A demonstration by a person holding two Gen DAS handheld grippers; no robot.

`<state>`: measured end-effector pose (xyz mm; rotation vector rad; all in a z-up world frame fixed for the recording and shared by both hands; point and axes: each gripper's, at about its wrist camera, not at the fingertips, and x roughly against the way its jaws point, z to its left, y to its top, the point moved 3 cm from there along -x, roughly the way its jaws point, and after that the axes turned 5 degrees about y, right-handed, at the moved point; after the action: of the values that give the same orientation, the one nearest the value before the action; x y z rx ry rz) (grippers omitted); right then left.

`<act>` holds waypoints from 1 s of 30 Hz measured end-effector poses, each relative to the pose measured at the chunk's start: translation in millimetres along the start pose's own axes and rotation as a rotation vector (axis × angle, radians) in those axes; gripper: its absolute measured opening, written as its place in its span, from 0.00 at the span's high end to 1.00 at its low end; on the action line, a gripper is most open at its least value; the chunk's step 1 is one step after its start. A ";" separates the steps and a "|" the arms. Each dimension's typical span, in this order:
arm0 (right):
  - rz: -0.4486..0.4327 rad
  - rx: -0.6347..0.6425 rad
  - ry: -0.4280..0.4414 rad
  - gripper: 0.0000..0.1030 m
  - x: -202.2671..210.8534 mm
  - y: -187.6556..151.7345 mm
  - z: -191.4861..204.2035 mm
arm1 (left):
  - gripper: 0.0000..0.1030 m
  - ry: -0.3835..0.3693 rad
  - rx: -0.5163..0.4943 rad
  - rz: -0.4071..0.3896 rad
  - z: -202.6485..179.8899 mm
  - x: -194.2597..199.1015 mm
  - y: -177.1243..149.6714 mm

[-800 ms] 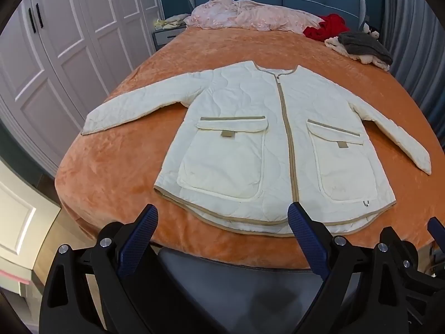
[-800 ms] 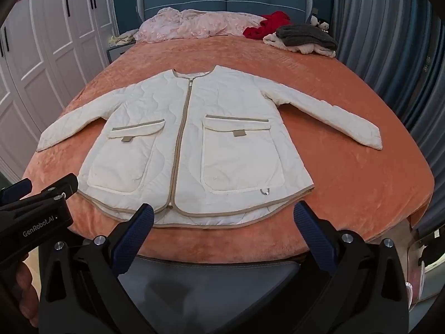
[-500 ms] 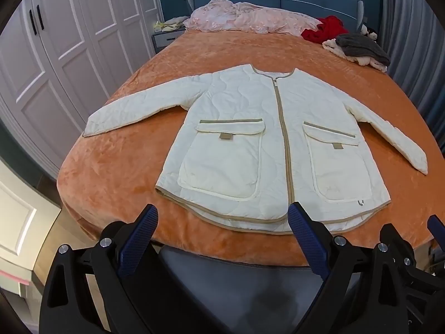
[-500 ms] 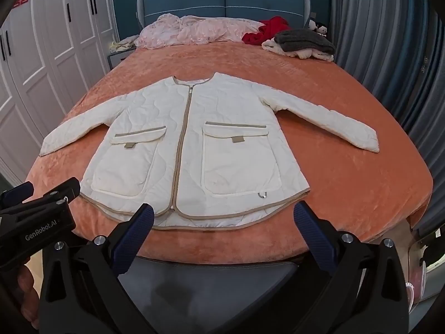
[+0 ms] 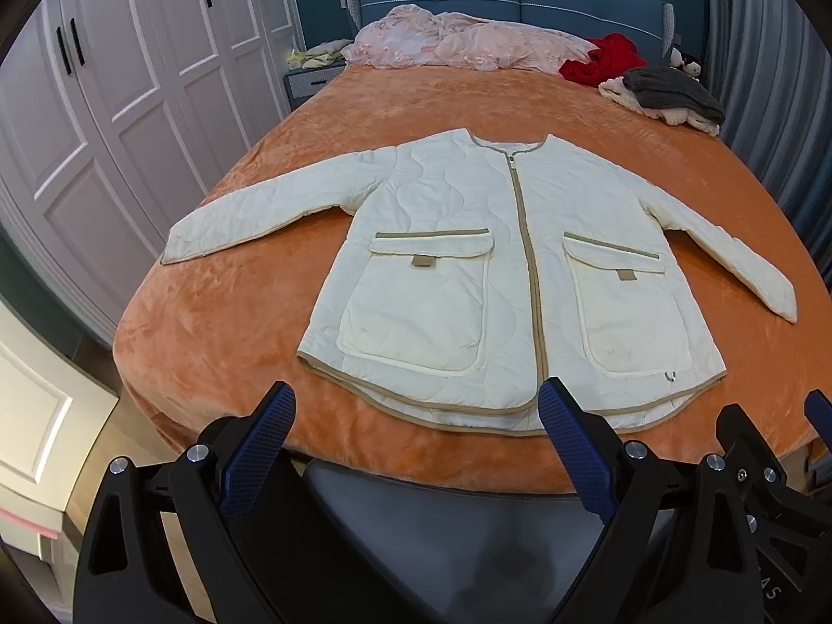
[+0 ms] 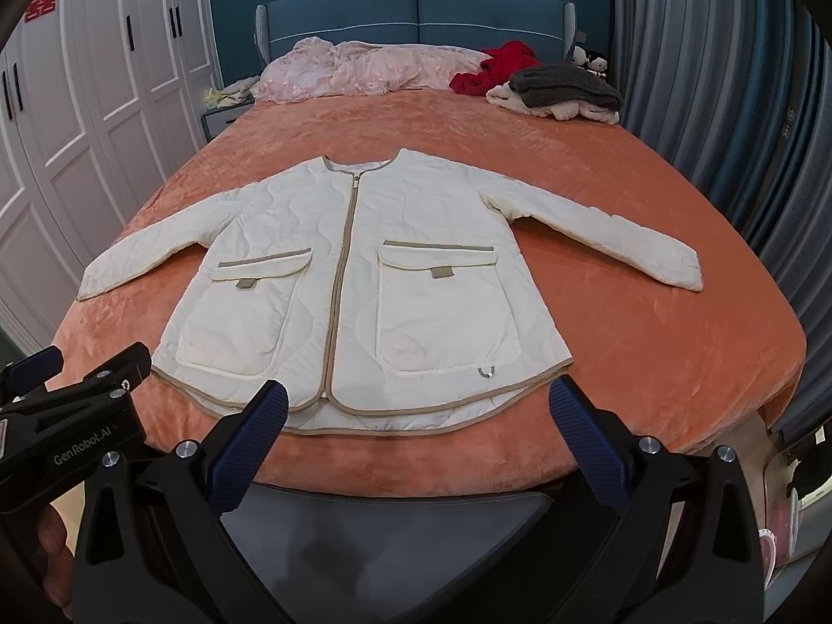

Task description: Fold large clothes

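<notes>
A cream quilted jacket (image 5: 499,270) with tan trim, zipped, lies flat and face up on the orange bed (image 5: 218,333), sleeves spread out to both sides. It also shows in the right wrist view (image 6: 359,281). My left gripper (image 5: 416,405) is open and empty, held off the foot of the bed, just short of the jacket's hem. My right gripper (image 6: 416,400) is open and empty, also at the foot of the bed near the hem. The left gripper's body (image 6: 67,426) shows at the left edge of the right wrist view.
Pink bedding (image 6: 359,67), a red garment (image 6: 499,70) and a grey and cream pile (image 6: 561,88) lie at the blue headboard. White wardrobes (image 5: 104,119) stand left, grey curtains (image 6: 728,104) right. A dark bench (image 6: 390,535) sits below the grippers.
Both grippers have drawn back and tilted a little, so the jacket sits slightly farther and lower in view. Jaws stay open. The jacket has not moved.
</notes>
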<state>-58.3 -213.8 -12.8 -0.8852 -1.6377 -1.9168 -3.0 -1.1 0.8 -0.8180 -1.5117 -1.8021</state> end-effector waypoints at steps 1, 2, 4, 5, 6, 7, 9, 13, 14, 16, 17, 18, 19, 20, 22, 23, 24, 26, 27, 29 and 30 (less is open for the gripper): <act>-0.001 0.002 -0.001 0.05 0.1 -0.4 0.6 | 0.10 -0.001 0.002 0.001 0.3 0.3 -0.3; -0.001 0.005 0.000 0.05 0.4 -0.5 1.5 | 0.10 -0.002 0.004 0.001 0.7 0.6 -0.6; -0.001 0.008 0.001 0.05 0.5 -0.4 2.6 | 0.10 -0.003 0.006 0.002 1.5 1.4 -0.6; -0.002 0.008 0.001 0.05 0.8 -0.2 2.8 | 0.10 -0.002 0.004 0.000 0.5 1.0 -1.3; -0.002 0.008 0.001 0.05 0.9 -0.1 3.2 | 0.10 0.000 0.004 -0.001 0.4 0.9 -1.4; -0.002 0.009 0.002 0.05 0.7 0.0 3.6 | 0.10 0.001 0.006 -0.001 0.7 1.3 -1.4; -0.004 0.009 0.005 0.05 1.0 0.5 4.2 | 0.10 0.001 0.007 0.000 0.9 0.9 -1.3; -0.005 0.011 0.005 0.05 1.2 0.4 6.4 | 0.10 0.000 0.006 0.000 1.7 0.6 -1.1; -0.006 0.011 0.005 0.05 1.4 0.5 6.4 | 0.10 -0.001 0.006 0.000 1.8 0.5 -0.9; -0.006 0.009 0.007 0.05 1.3 0.7 5.9 | 0.10 -0.001 0.006 0.001 1.9 0.6 -1.0; -0.004 0.008 0.007 0.05 1.1 0.8 6.0 | 0.10 0.000 0.006 0.000 1.8 0.5 -1.1; -0.003 0.009 0.008 0.05 0.9 0.8 6.1 | 0.10 0.000 0.007 0.000 2.0 0.7 -1.2; -0.002 0.009 0.008 0.05 0.8 0.6 6.3 | 0.10 -0.002 0.006 0.001 2.0 0.4 -1.1; -0.004 0.009 0.008 0.05 1.1 0.4 6.0 | 0.10 -0.002 0.006 0.001 2.0 0.4 -1.2; -0.001 0.010 0.008 0.05 1.4 0.2 6.1 | 0.10 0.001 0.003 0.002 1.1 -0.5 -2.8; -0.001 0.011 0.008 0.05 1.4 -0.1 6.4 | 0.10 0.001 0.002 0.002 1.1 -0.8 -3.3; 0.000 0.011 0.008 0.05 1.1 -0.6 6.2 | 0.10 -0.001 0.003 0.002 1.6 -0.6 -3.3; 0.002 0.013 0.010 0.05 1.0 -0.5 5.8 | 0.10 0.000 0.004 0.003 1.8 -1.3 -4.0; 0.003 0.014 0.010 0.05 0.9 -0.4 6.1 | 0.10 -0.002 0.004 0.004 2.1 -1.4 -4.1; 0.003 0.014 0.011 0.05 0.5 -0.3 6.0 | 0.10 -0.002 0.005 0.003 1.8 -1.4 -3.7; 0.003 0.014 0.011 0.05 0.5 -0.4 6.0 | 0.10 -0.003 0.006 0.004 1.4 -1.9 -5.0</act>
<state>-57.8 -207.7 -12.2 -0.8692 -1.6402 -1.9031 -5.8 1.1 -3.4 -0.8204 -1.5159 -1.7932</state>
